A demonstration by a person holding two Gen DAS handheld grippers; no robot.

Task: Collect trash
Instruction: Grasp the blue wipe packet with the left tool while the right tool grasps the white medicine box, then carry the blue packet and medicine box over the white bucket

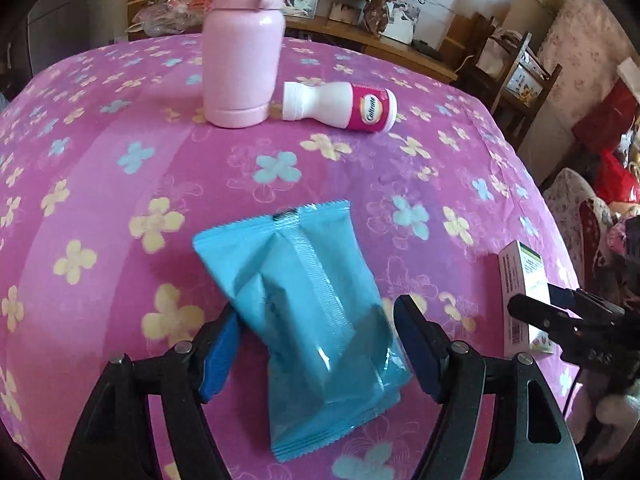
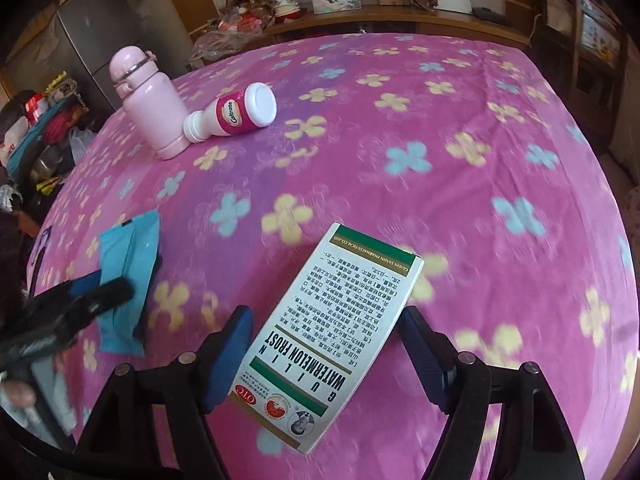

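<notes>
Fingers of the left gripper (image 1: 316,354) stand spread around a crinkled blue plastic packet (image 1: 308,312). Right gripper (image 2: 326,354) fingers stand spread around a white printed cardboard box (image 2: 332,340).

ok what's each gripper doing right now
left gripper: open, straddling the blue packet, not squeezing it.
right gripper: open, astride the white box, not gripping it.

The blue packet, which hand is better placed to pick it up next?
Left. The blue packet lies between the left gripper's open fingers, while the right gripper straddles the white medicine box.
</notes>
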